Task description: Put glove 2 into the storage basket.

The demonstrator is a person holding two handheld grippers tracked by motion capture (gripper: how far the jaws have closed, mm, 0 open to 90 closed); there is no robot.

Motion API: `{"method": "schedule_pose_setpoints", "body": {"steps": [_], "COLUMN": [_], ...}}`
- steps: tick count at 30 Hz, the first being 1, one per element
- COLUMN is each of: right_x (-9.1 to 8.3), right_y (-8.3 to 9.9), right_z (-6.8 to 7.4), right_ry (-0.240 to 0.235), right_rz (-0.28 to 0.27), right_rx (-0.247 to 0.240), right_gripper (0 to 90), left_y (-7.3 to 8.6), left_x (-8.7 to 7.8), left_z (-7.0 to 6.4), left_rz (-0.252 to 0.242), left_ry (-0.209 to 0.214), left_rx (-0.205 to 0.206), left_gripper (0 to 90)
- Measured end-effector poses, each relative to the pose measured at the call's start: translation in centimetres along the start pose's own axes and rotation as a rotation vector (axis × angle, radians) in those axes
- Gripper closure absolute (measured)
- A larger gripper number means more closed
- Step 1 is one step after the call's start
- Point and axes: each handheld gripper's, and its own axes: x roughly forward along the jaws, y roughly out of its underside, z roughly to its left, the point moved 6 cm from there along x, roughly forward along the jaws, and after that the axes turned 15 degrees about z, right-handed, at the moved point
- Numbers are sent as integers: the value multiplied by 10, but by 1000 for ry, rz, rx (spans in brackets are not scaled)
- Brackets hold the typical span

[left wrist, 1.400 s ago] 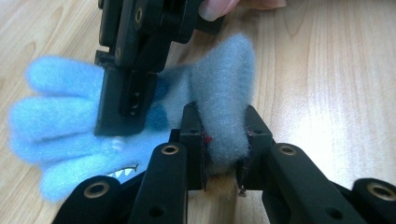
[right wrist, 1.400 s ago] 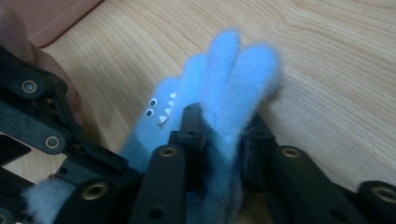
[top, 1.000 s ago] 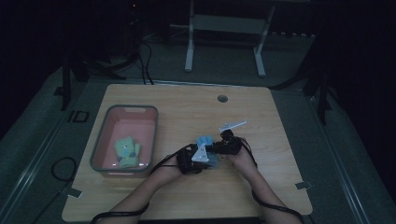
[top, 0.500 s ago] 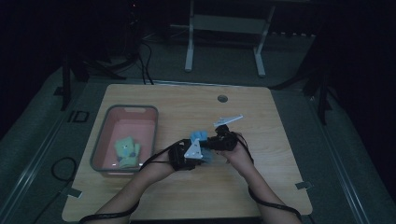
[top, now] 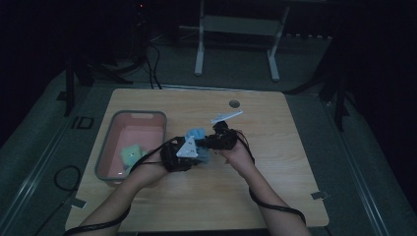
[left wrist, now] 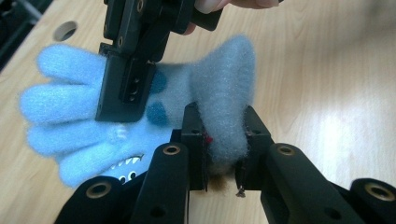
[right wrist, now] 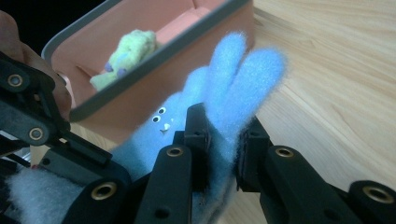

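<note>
Both grippers clamp a blue glove [left wrist: 93,116], the left gripper [left wrist: 223,140] at its cuff, the right gripper [right wrist: 223,140] on its fingers; pulling apart could tear it free.

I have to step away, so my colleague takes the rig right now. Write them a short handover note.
Left claw: shut on the cuff end of the blue glove.
Right claw: shut on the same glove's fingers.
The glove is held between both claws over the table, just right of the pink bin.
Done: a green plush item lies in the bin.
Left: probably getting the glove into the bin.
</note>
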Motion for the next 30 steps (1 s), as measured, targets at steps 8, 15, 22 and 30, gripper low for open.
{"method": "schedule_pose_setpoints", "body": {"steps": [8,15,22,30], "right_x": [15,28,45,79], "right_y": [-32,-52,-70,-94], "right_z": [21,34,47,71], "right_ry": [-24,-39,-54,-90], "right_rz": [13,18,22,34], "right_rx": [-46,-69,-81,-109], "right_gripper": [781,781,782,782], "left_y": [25,48,67,110], "left_x": [-22,-36,-45,-57], "left_z": [11,18,25,30], "left_rz": [20,46,69,89], "left_ry": [-29,-41,-57,-59], "left_rx": [-33,-56,-81,-142], "left_gripper": [774,774,774,774]}}
